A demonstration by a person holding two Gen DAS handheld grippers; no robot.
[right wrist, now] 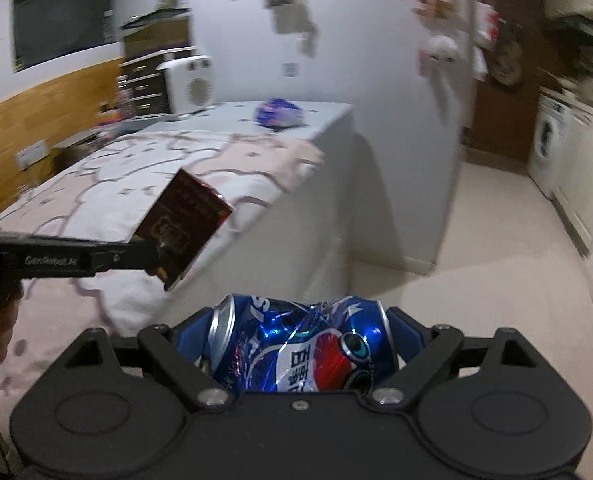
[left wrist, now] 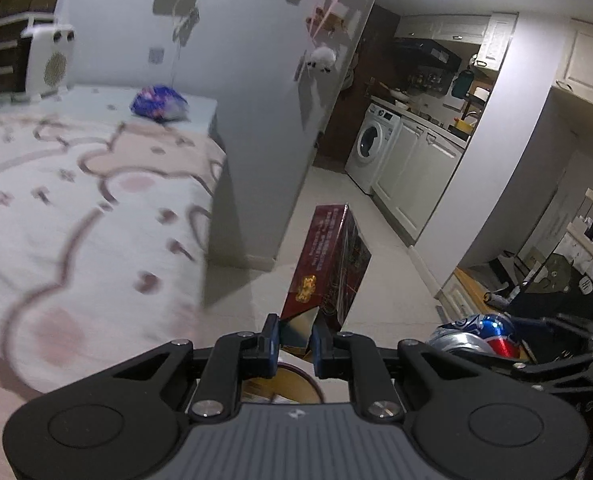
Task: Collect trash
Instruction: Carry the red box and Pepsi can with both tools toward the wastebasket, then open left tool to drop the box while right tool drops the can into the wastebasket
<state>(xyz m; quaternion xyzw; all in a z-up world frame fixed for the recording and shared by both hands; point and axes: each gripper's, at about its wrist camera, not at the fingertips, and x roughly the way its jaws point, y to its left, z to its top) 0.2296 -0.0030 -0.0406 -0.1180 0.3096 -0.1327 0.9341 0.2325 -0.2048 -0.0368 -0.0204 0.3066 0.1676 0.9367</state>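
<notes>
Landmark: the bed [left wrist: 76, 200], a wide mattress under a soft pale cover printed with pink cartoon outlines.

1. Crumpled wrapper [left wrist: 158, 104], blue-purple, glossy plastic, bunched into a lump. Lies on the far pale-blue end of the bed, near the white wall corner, well apart from both tools.

2. Left gripper [left wrist: 294, 340], black frame with blue pads. Fingers drawn close together and clamped on the lower edge of the red box [left wrist: 328, 264]. The box is flat, rectangular card, dark red with gold print and a glossy face. It stands out forward from the pads. In the left wrist view it sits to the right of the bed, above the pale tiled floor [left wrist: 376, 280]; in the right wrist view it overlaps the bed's near right edge.

3. Right gripper [right wrist: 302, 324], same black build. Fingers stand wide and clamped on the two ends of the soda can [right wrist: 300, 344]. The can is thin aluminium, blue with a red and white emblem, dented and creased through the middle. It lies crosswise between the pads, to the right of the bed's near corner.

4. White washing machine [left wrist: 370, 146], round door, far right of the bed, under white cabinets.
</notes>
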